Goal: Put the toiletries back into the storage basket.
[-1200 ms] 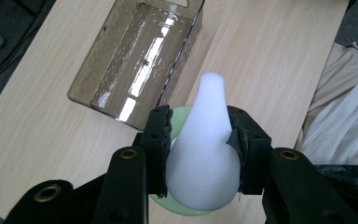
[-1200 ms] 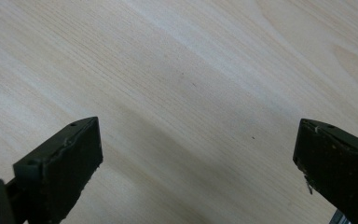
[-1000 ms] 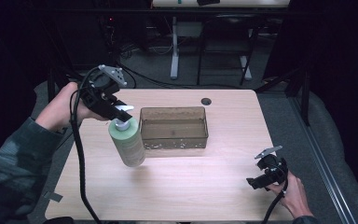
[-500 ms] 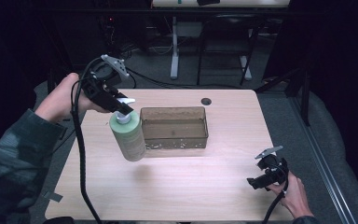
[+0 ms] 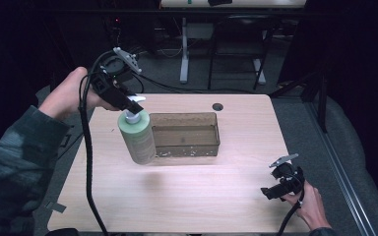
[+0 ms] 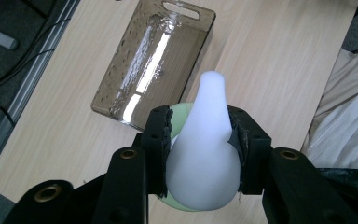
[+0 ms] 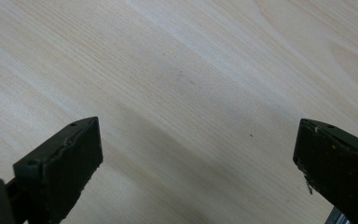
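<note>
A pale green bottle (image 5: 137,138) with a white pump top (image 5: 133,109) is held by the left gripper (image 5: 128,104), whose jaws are closed on the pump top from both sides, as is seen in the left gripper view, where the white pump top (image 6: 204,154) is clamped between the two black jaws and a little of the green bottle (image 6: 179,122) shows beneath it. In the high view the bottle is seen hanging tilted from the jaws above the table (image 5: 187,201), its lower end just beside the left end of a clear brownish bin (image 5: 186,135) that stands on the table. The bin (image 6: 151,63) is seen below and beyond the bottle in the left gripper view, with a handle slot in its far end. The right gripper (image 5: 277,186) is held low at the near right corner of the table, well apart from the bottle and bin; its jaws are spread wide with nothing between them, and bare wood of the table (image 7: 191,93) is seen between them in the right gripper view.
</note>
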